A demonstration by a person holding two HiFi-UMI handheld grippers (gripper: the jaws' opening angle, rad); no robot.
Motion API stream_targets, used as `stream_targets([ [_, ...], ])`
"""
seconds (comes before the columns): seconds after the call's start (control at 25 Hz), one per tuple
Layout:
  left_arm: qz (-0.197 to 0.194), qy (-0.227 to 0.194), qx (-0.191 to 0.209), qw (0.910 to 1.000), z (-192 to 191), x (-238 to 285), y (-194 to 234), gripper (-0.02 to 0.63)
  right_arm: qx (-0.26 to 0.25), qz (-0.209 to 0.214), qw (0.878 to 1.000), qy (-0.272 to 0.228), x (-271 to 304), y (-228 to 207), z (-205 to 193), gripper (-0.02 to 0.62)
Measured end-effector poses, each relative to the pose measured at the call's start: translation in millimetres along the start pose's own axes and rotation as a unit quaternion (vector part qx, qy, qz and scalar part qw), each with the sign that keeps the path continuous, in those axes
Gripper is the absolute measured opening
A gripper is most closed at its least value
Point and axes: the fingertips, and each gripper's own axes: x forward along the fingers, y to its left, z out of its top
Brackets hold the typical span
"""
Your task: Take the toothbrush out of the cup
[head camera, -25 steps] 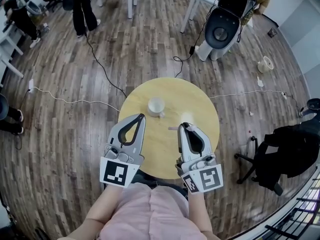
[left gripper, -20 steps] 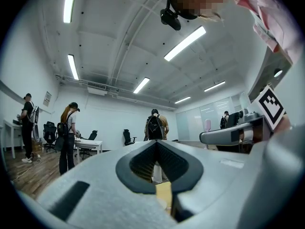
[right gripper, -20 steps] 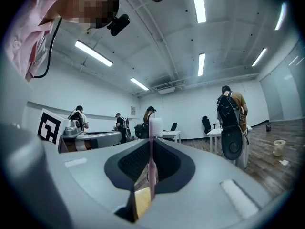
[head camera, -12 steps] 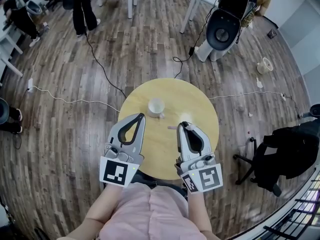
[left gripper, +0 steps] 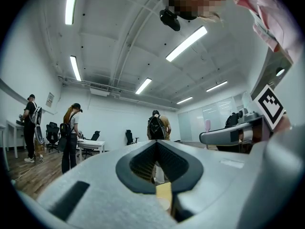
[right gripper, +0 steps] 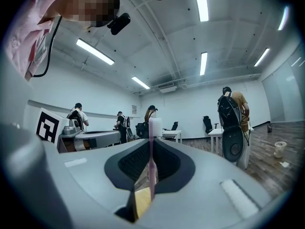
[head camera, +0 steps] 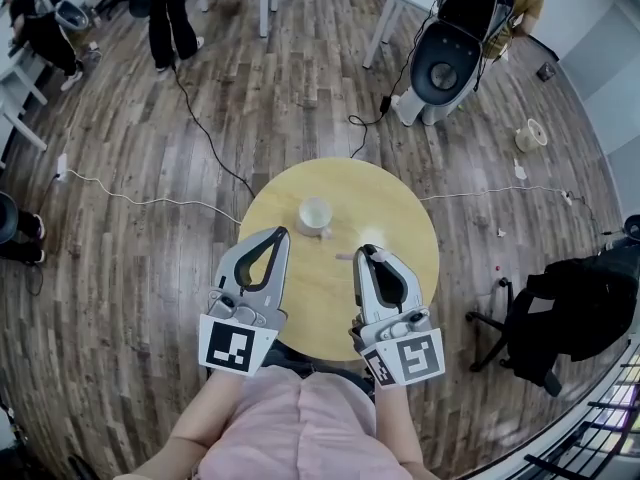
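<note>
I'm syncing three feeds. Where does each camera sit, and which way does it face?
Head view: on the head, looking down at table, cup; left gripper, right gripper, arms show.
Left gripper view: on that gripper, facing across the room along its shut, empty jaws.
Right gripper view: likewise, along jaws shut on the toothbrush.
Shared: each gripper view shows the other gripper.

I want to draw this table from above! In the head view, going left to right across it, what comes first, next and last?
left gripper → cup → right gripper
</note>
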Motion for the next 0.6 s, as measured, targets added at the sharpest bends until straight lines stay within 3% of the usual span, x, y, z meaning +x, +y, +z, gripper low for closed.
stream_targets([
  [0.6, 0.005, -0.001, 0.001, 1.0000, -2.6, 1.0, 2.2, -0.002, 0.009, 0.002, 1.000, -0.003, 1.8, -1.3, -2.3, 0.032],
])
